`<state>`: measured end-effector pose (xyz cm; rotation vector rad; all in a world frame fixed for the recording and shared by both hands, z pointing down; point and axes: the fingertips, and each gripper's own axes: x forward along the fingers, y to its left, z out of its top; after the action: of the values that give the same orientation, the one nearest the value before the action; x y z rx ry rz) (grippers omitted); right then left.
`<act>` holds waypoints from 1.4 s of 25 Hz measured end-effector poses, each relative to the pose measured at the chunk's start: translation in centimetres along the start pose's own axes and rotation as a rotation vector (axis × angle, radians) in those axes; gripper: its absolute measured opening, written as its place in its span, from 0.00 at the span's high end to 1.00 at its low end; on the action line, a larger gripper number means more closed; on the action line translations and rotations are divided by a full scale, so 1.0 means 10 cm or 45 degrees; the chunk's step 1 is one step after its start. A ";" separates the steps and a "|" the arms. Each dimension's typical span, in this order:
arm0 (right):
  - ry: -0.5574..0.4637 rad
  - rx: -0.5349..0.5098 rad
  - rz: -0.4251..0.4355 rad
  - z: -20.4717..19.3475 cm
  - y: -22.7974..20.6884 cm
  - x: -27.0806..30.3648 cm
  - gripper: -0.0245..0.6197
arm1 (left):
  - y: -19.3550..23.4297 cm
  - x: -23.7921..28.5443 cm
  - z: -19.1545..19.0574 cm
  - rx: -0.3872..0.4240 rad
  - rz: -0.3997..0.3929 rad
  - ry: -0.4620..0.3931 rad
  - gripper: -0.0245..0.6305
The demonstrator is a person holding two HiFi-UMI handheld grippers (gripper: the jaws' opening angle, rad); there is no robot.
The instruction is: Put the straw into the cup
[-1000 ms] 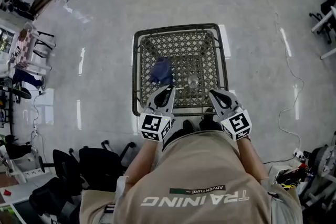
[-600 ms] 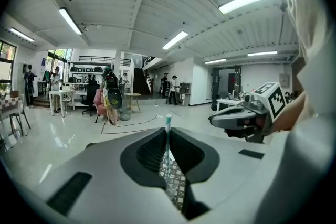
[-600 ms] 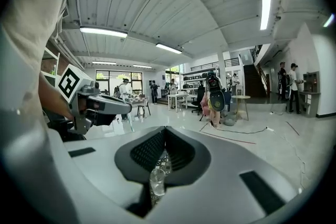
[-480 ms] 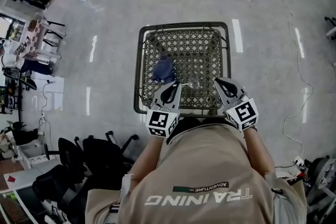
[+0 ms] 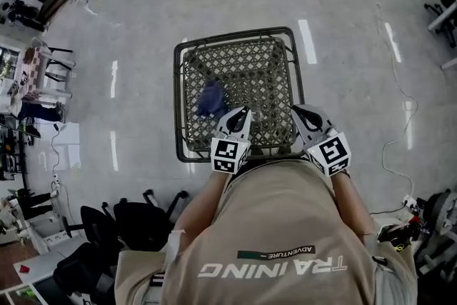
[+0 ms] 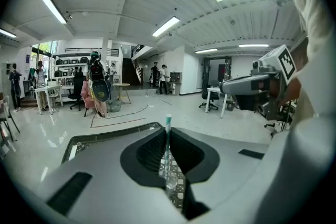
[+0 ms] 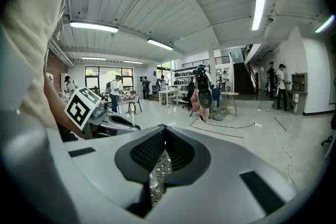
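Straw carried in toward the cup, not yet inserted.

Since a second ago the left gripper (image 5: 240, 116) has dropped and slid right across the lattice table (image 5: 250, 64), away from the blue cloth (image 5: 211, 98) and up beside the clear cup (image 5: 265, 113). Its jaws pinch the straw (image 6: 168, 124), which stands upright with its teal tip above them. The right gripper (image 5: 300, 113) waits at the table's near right edge, jaws closed on nothing. By my judgement the approach is nearly done; lining the straw's lower end over the cup's mouth remains.
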<state>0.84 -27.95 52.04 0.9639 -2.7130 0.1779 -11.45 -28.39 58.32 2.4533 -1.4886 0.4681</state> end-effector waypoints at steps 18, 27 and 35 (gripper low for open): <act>-0.012 0.029 -0.022 -0.03 -0.09 -0.10 0.94 | -0.04 0.26 -0.38 0.002 -0.016 0.103 0.91; -0.013 0.030 0.031 -0.05 -0.09 -0.05 0.94 | -0.10 0.25 -0.34 -0.026 -0.039 0.073 0.79; -0.038 0.012 0.072 0.04 0.02 0.08 0.94 | 0.01 0.02 -0.12 -0.041 0.008 -0.010 0.78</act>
<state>0.03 -28.38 51.88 0.9003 -2.7712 0.1886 -11.58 -28.17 59.55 2.4292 -1.4954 0.4331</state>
